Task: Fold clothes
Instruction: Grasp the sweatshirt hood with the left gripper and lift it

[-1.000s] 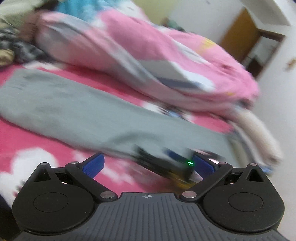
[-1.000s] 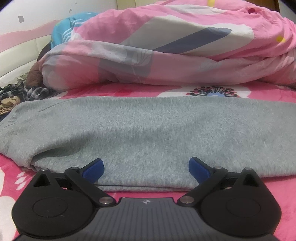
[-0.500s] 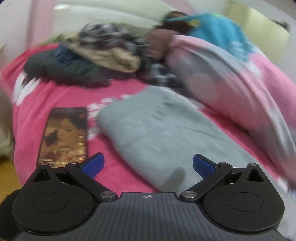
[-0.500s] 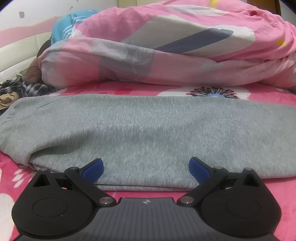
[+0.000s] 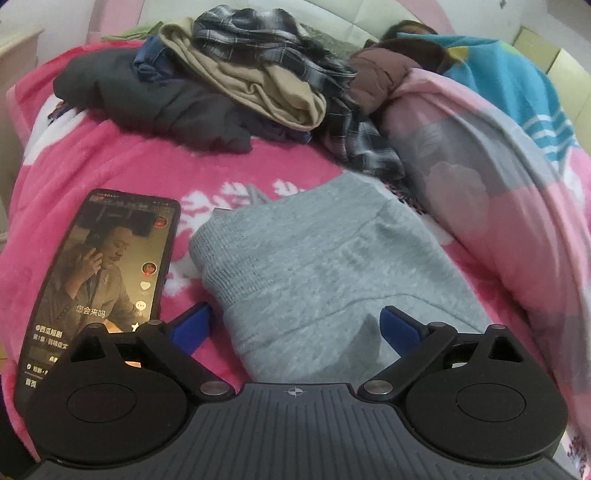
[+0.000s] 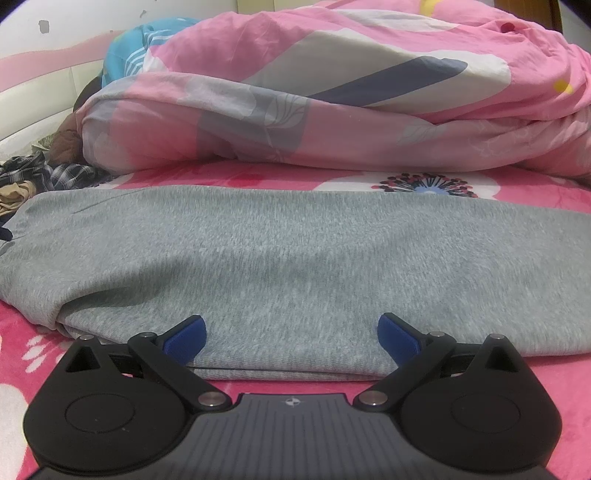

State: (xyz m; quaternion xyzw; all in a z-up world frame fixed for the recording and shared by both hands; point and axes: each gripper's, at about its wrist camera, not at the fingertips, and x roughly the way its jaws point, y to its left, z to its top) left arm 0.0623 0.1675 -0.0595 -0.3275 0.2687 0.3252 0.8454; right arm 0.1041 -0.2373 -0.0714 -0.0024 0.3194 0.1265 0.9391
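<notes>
The left gripper has swung from the far end of the grey garment to its ribbed end, beside a lit phone. Its jaws have just been closing slightly but stand wide, the garment's edge between them, ungripped. The right gripper stays put, jaws open over the garment's folded edge on the pink bed.

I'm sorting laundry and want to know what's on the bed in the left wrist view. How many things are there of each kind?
Grey garment laid out flat: 1
Heaped garments: 4, namely dark grey, blue, tan, plaid
Phone: 1
Pink quilt: 1
Total: 7
</notes>
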